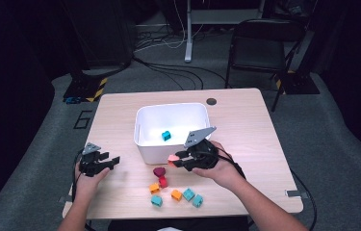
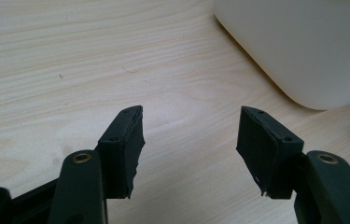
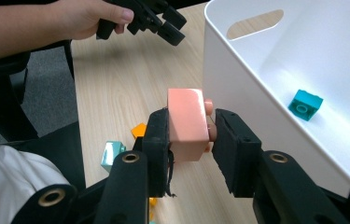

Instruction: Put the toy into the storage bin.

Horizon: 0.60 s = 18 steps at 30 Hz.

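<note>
Pink brick (image 3: 187, 123), studs against jaws

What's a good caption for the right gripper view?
Right gripper holding a pink block beside the white bin with one teal block inside.

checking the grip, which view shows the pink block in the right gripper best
The right gripper view: the pink block sits large and sharp between the right gripper pads, next to the white bin. The high view shows it as a small pink spot at that gripper's tips. The left gripper view looks at bare table and the bin's corner.
</note>
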### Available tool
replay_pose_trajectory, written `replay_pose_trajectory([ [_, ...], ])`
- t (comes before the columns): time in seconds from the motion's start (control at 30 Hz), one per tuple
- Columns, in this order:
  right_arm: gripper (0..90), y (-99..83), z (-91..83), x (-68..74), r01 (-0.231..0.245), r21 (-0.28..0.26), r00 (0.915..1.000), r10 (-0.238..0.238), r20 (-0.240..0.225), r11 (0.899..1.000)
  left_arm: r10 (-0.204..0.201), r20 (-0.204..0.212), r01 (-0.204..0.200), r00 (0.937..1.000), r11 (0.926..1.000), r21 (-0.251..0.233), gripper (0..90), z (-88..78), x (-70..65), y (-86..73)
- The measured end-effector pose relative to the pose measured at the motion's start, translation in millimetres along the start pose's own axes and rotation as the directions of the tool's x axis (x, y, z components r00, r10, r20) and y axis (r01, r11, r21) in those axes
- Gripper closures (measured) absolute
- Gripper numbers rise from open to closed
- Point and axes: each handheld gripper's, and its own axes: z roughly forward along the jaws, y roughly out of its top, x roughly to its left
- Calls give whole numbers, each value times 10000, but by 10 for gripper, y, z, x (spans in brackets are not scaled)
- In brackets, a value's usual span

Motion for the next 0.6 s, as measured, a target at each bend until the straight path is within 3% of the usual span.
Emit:
replay_pose_trajectory([
  [0.3, 660, 157, -82, -54, -49, -64, 10000, 49, 45, 10000, -16, 10, 16, 10000, 10000, 0, 407, -2, 5, 0],
  [0.6, 659, 308, -90, -196, -100, -147, 9992, 106, 396, 9998, -29, 11, 29, 10000, 10000, -3, 407, -4, 6, 0],
])
